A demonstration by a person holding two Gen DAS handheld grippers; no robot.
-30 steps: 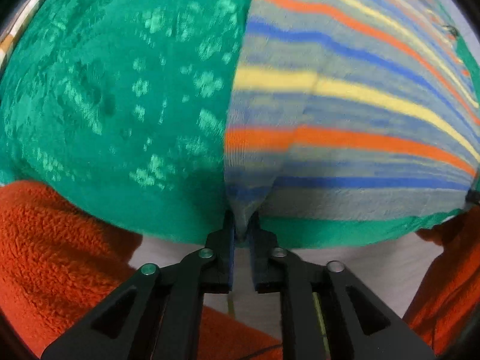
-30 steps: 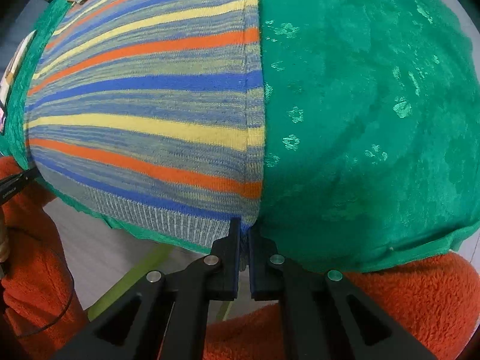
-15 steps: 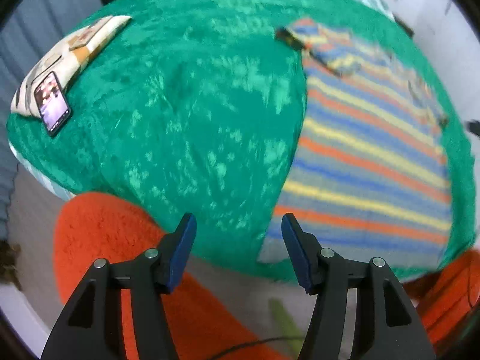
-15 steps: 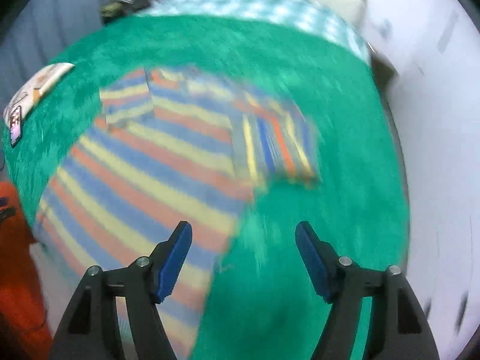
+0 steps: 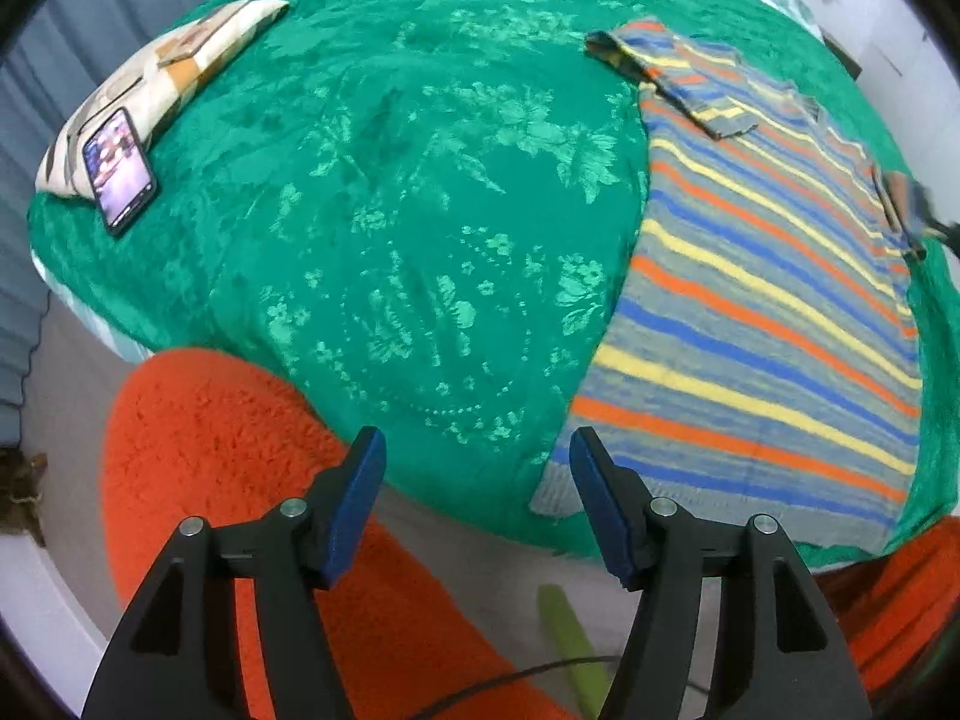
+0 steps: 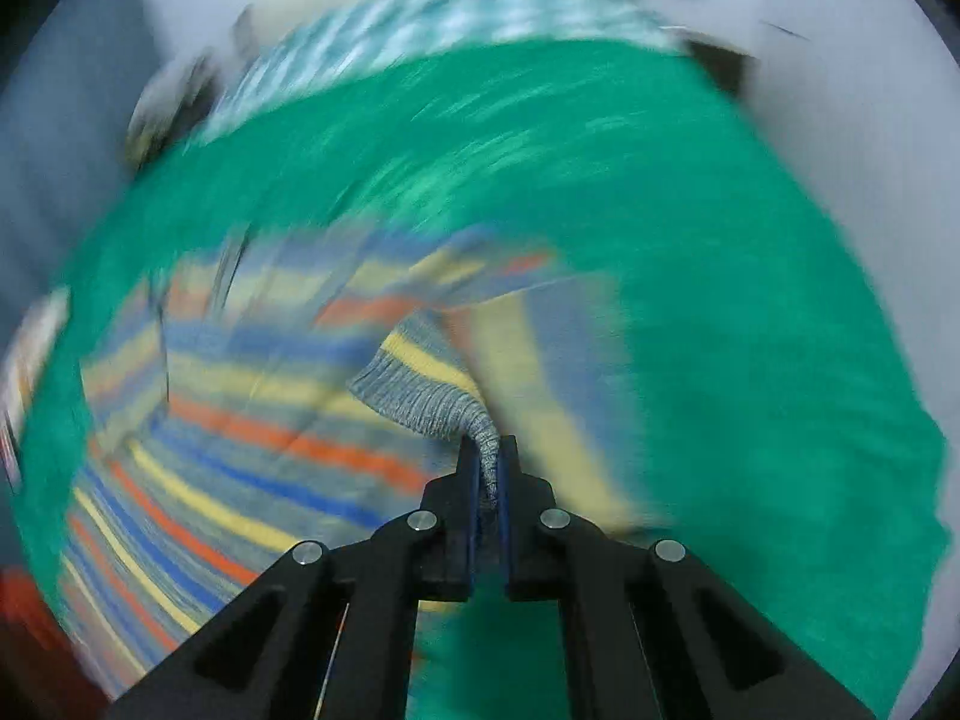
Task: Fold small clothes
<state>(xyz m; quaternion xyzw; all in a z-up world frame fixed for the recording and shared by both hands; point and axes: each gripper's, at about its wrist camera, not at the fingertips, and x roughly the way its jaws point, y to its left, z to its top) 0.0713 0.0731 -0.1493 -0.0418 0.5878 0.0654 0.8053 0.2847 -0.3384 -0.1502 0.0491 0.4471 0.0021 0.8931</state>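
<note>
One striped sweater [image 5: 774, 324] is lying flat on the right side of the green bedspread [image 5: 390, 228], its ribbed hem at the near edge of the bed, one sleeve folded across the far end. Stripes are running orange, yellow and blue on grey.

Left gripper [image 5: 477, 480] is hovering above the near bed edge with its jaws spread wide, nothing between them; its right blue pad [image 5: 597, 510] is showing just beside the sweater's near left hem corner, contact cannot be told.

Right gripper [image 6: 489, 468] is clamping a grey ribbed cuff [image 6: 432, 405] of the sweater, cloth pinched between the two closed pads and lifted off the body of the garment. This view is heavily blurred; detail beyond the cuff is unreadable.

No containers in either view.

Count on the bed's far left: one patterned pillow [image 5: 174, 66], one phone [image 5: 117, 168] lying against it, screen lit. One orange fleece mass [image 5: 240, 480] is sitting near, below the bed edge. One black cable [image 5: 510, 678] is crossing the floor.
</note>
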